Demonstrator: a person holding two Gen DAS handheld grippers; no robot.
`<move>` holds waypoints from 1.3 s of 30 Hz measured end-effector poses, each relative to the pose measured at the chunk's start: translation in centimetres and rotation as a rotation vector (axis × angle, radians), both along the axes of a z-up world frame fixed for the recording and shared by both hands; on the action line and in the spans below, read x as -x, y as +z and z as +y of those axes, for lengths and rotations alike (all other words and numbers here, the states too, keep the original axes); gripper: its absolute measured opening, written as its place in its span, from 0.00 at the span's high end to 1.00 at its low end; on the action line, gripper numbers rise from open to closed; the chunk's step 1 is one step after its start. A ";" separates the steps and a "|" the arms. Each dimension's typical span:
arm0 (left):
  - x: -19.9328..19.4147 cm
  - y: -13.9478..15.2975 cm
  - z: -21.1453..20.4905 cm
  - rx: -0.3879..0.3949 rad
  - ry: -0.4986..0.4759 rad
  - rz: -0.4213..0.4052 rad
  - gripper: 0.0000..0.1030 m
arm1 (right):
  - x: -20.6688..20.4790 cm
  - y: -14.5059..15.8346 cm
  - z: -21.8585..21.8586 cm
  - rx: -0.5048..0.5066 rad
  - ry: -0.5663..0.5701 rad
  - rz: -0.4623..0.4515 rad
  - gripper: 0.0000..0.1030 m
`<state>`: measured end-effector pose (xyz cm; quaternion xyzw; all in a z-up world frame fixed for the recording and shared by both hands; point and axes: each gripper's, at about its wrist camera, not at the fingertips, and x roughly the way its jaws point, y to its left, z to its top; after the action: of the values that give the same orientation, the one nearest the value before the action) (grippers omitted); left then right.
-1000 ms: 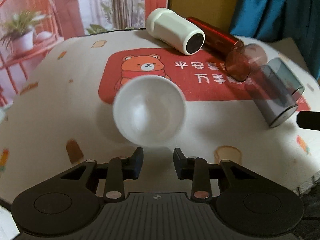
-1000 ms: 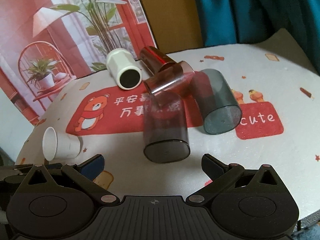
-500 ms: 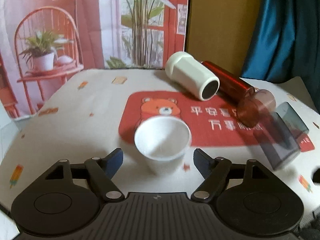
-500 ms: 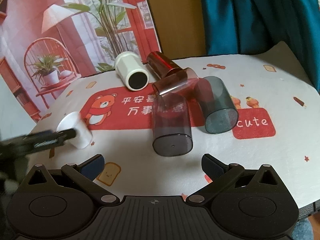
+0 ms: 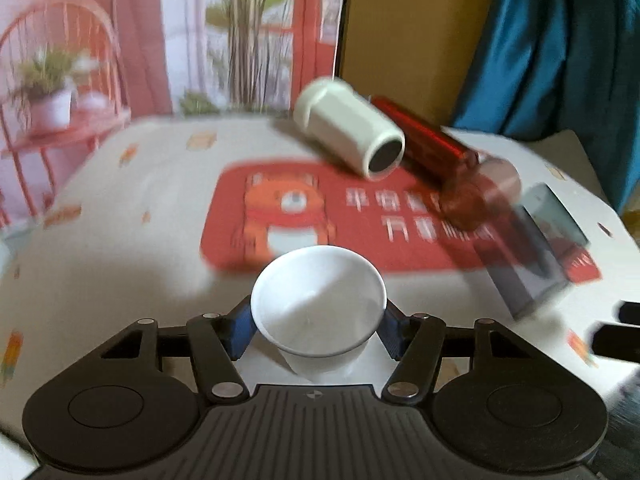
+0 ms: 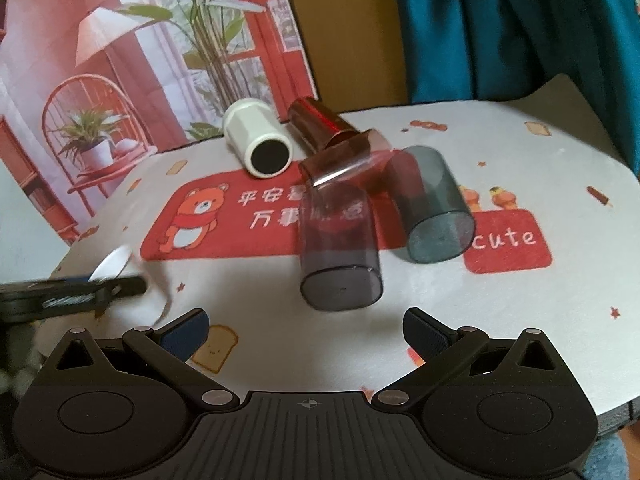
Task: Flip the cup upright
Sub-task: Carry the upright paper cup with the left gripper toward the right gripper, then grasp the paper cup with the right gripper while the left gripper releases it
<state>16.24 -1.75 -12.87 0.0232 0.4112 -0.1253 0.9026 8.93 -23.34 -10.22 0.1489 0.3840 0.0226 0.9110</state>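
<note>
Left gripper [image 5: 318,330] clamped on white cup [image 5: 318,304], mouth up, just below bear mat [image 5: 288,216]; side grip suits the flip. Right gripper [image 6: 306,330] apart, idle near grey tumbler [image 6: 340,252].

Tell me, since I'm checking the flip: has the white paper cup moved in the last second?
Yes. The white paper cup lay on its side by the bear mat; now it stands mouth-up, nearer the camera, between the left tongs.
</note>
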 end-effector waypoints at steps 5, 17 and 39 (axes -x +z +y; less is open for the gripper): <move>2.6 0.6 1.4 0.007 -0.050 0.130 0.37 | -0.3 -0.5 0.3 -0.013 0.007 0.017 0.00; -2.6 -1.3 -1.5 -0.028 -0.070 0.146 0.36 | -0.1 -0.2 -0.4 -0.015 -0.011 0.010 0.00; 5.0 3.5 8.4 0.000 0.360 -0.050 0.05 | -4.5 2.1 8.4 0.070 0.240 0.019 0.00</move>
<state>11.24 6.64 -9.39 -0.0474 0.3861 0.0390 0.9204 13.41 -14.92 -8.09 0.0705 0.4084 0.1164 0.9026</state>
